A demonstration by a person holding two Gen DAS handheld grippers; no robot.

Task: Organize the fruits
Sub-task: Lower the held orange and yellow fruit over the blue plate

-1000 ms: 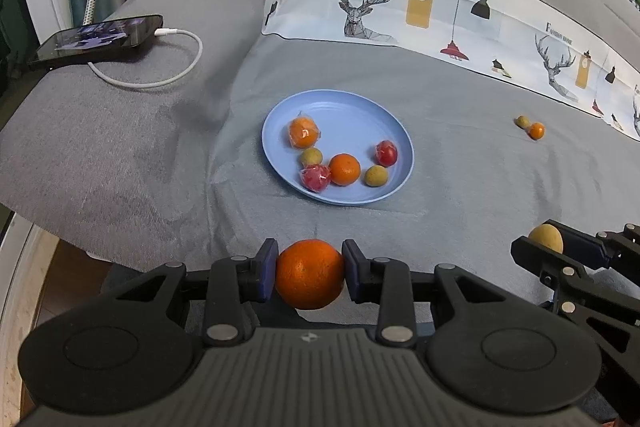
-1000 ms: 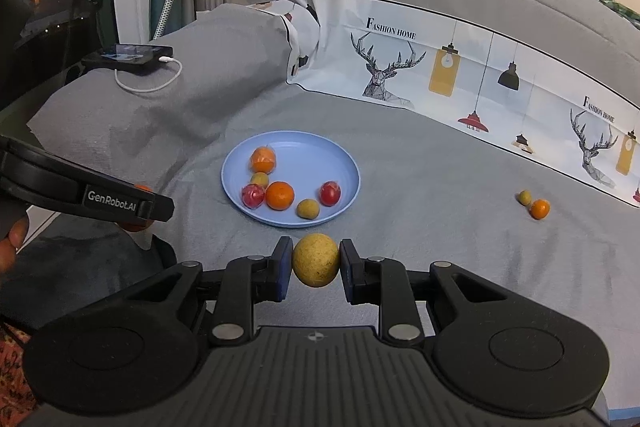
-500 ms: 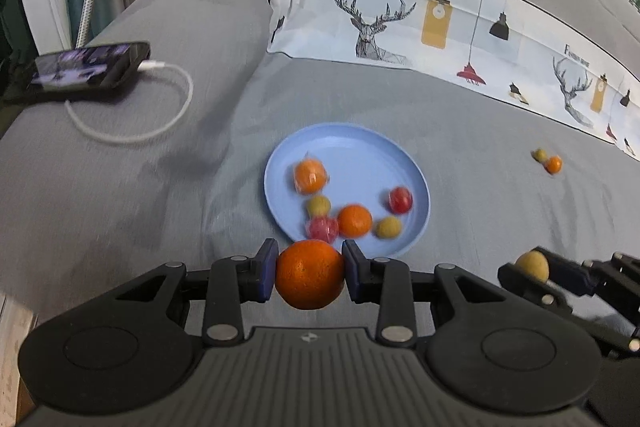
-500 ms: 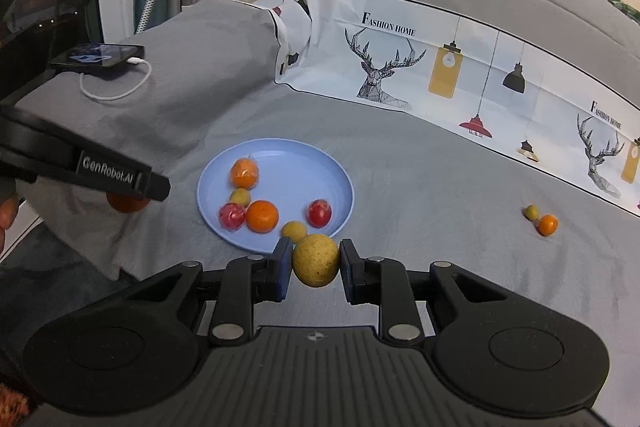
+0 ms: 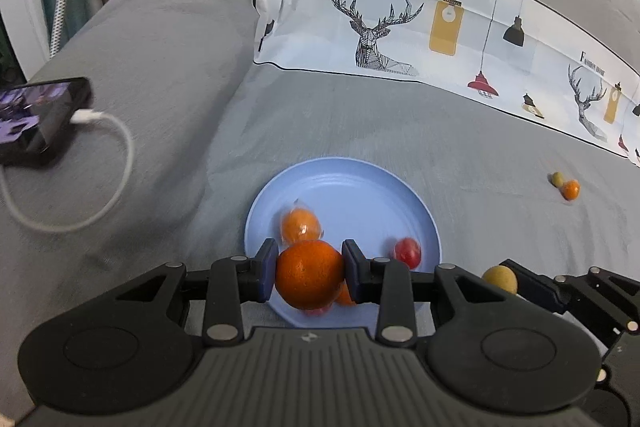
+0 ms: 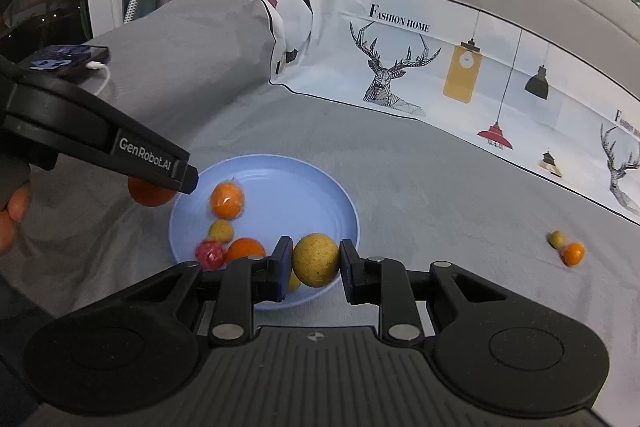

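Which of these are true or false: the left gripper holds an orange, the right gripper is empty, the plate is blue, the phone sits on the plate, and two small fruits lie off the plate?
1. The left gripper holds an orange. True.
2. The right gripper is empty. False: it is shut on a yellow fruit.
3. The plate is blue. True.
4. The phone sits on the plate. False: it lies on the grey cover, far left of the plate, with a white cable plugged in.
5. Two small fruits lie off the plate. True: they sit together on the cover to the right.
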